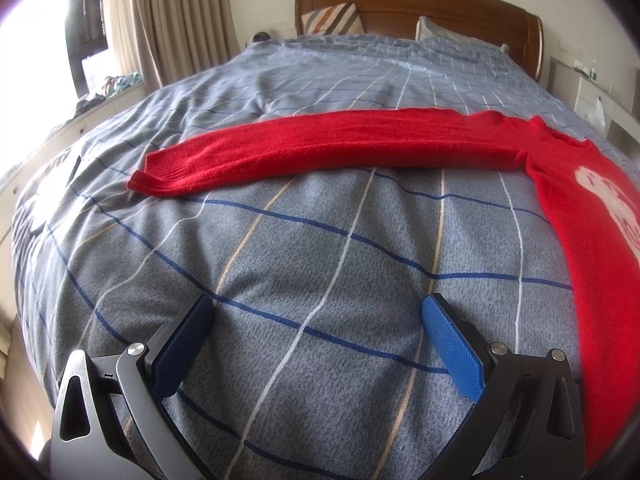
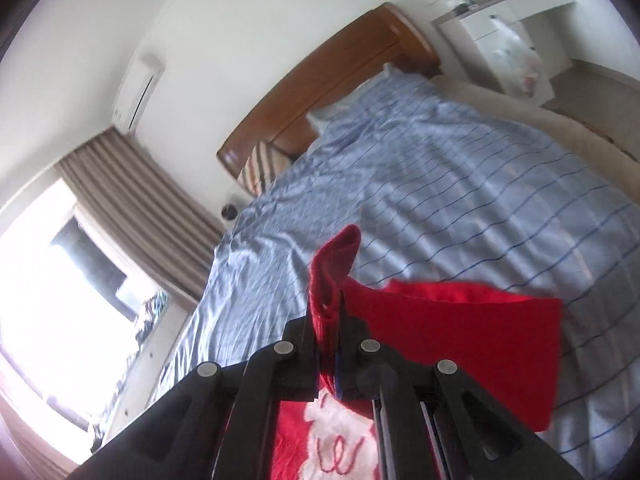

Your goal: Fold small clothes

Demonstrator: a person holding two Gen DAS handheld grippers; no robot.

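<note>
a red sweater (image 1: pixel 580 240) with a white printed motif lies on the bed, one long sleeve (image 1: pixel 320 148) stretched flat across the checked bedcover. my right gripper (image 2: pixel 334 320) has its fingers clamped on a bunched piece of the red knit, raised off the bed, with a loose flap of sweater hanging beside it and the white print showing just beneath the tool. my left gripper (image 1: pixel 316 340) hovers low over bare cover with its blue-padded fingers (image 1: pixel 452 344) spread wide and nothing between them, the sleeve well ahead of it. i judge the first fold is in hand: the right side is being carried over the body. the next move likely calls for the left fingers to reach the sleeve cuff and bring it in. around it, the grey-blue checked bedcover (image 1: pixel 280 260), a wooden headboard (image 1: pixel 420 4), a striped cushion (image 1: pixel 332 18), beige curtains (image 1: pixel 180 20) by a bright window, a wall air conditioner (image 2: pixel 138 88).
</note>
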